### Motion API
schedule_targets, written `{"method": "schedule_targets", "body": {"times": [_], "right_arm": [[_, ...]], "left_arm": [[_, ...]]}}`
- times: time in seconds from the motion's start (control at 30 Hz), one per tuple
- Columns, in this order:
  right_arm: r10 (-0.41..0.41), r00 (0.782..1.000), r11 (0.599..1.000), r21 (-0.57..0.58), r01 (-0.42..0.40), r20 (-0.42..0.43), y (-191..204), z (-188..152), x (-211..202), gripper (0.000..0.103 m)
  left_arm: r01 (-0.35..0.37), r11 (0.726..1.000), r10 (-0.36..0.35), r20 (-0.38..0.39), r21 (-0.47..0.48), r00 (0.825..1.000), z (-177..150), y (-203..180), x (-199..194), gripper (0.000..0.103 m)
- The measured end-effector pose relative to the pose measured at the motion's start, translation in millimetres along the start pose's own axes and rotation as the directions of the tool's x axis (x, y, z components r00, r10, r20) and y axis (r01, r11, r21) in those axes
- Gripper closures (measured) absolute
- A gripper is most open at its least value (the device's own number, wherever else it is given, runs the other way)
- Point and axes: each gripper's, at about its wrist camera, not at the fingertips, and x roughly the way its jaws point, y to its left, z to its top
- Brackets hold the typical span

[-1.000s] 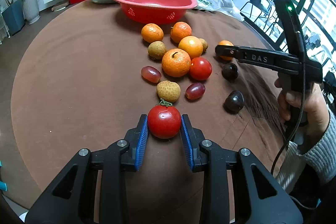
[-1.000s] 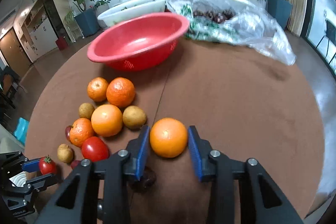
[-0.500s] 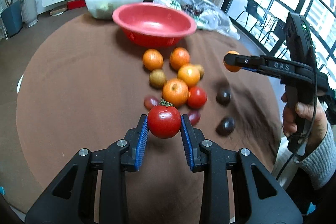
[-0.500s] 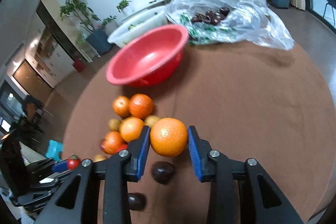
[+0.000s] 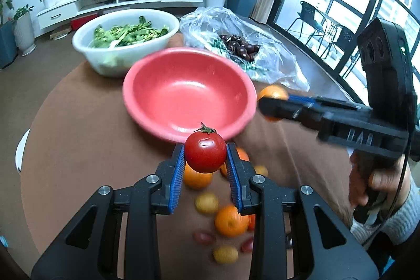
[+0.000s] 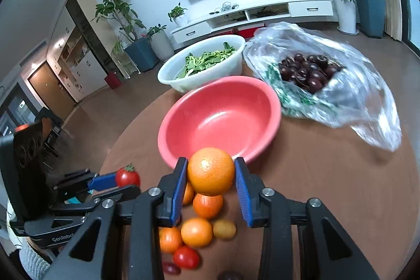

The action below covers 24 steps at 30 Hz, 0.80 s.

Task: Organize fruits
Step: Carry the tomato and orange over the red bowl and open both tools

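Observation:
My left gripper (image 5: pixel 204 156) is shut on a red tomato (image 5: pixel 205 153) with a green stalk, held in the air at the near rim of the empty red bowl (image 5: pixel 168 101). My right gripper (image 6: pixel 211 175) is shut on an orange (image 6: pixel 210 171), also raised at the near rim of the red bowl (image 6: pixel 236 93). In the left wrist view the right gripper (image 5: pixel 273 102) comes in from the right with the orange (image 5: pixel 271 92) beside the bowl's right rim. In the right wrist view the left gripper (image 6: pixel 123 181) sits at the lower left with the tomato (image 6: pixel 127 177).
Below both grippers, several oranges (image 6: pixel 196 231), yellowish fruits (image 5: pixel 206 202), a tomato (image 6: pixel 185 257) and grapes lie on the brown round table (image 5: pixel 78 148). Behind the red bowl stand a white bowl of greens (image 6: pixel 202 64) and a clear plastic bag of dark fruits (image 6: pixel 309 72). A hand (image 5: pixel 378 183) holds the right gripper.
Both grippers have risen off the table with their fruits and moved forward to the red bowl. The loose fruits now lie below and behind the fingers.

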Motion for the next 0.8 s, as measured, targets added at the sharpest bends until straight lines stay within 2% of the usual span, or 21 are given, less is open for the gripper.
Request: {"method": "schedule_targets", "body": {"times": [0.27, 0.5, 0.8], "right_arm": [[-0.047, 0.998, 0.997, -0.065, 0.044, -0.04, 4.2, 22.5, 43.4, 0.065], [-0.098, 0.993, 0.99, -0.11, 0.089, -0.072, -0.7, 24.9, 66.1, 0.064], [-0.123, 0.99, 0.987, -0.115, 0.114, -0.073, -5.9, 22.3, 76.2, 0.064]], "left_arm": [[-0.048, 0.998, 0.05, -0.049, 0.048, 0.998, 38.2, 11.7, 50.5, 0.074], [-0.107, 0.989, 0.116, -0.081, 0.104, 0.99, 41.9, 14.9, 82.6, 0.074], [-0.124, 0.984, 0.137, -0.099, 0.127, 0.986, 40.6, 15.9, 97.1, 0.074]]}}
